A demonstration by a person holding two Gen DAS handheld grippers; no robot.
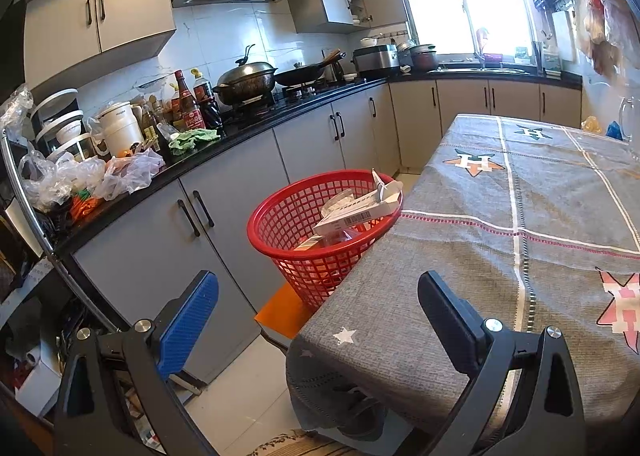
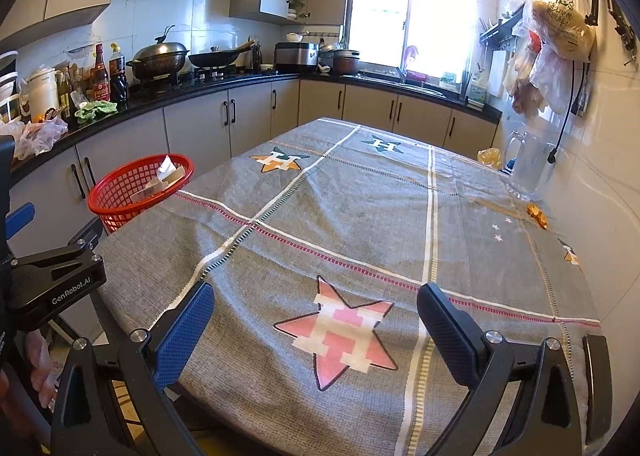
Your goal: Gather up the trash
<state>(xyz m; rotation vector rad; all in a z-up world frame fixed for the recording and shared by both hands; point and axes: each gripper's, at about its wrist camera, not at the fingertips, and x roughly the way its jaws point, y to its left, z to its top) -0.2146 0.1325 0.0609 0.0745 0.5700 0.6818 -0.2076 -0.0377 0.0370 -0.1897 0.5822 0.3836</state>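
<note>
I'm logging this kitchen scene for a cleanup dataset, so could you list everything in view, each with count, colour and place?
Basket: one, red, beside the table's left edge, holding trash.
Carton: one, white, flattened, leaning on the basket rim.
Table: one, grey star-patterned cloth, centre.
Pitcher: one, clear, table's far right by the wall.
Orange scraps: a few, on the cloth beside the pitcher.
Wok: one, dark, lidded, on the stove.
Sauce bottles: several, dark, left counter.
Green cloth: one, counter.
Plastic bags: several, clear, counter's near end.
Hanging bags: several, right wall.
Left gripper: open, empty.
Right gripper: open, empty.
</note>
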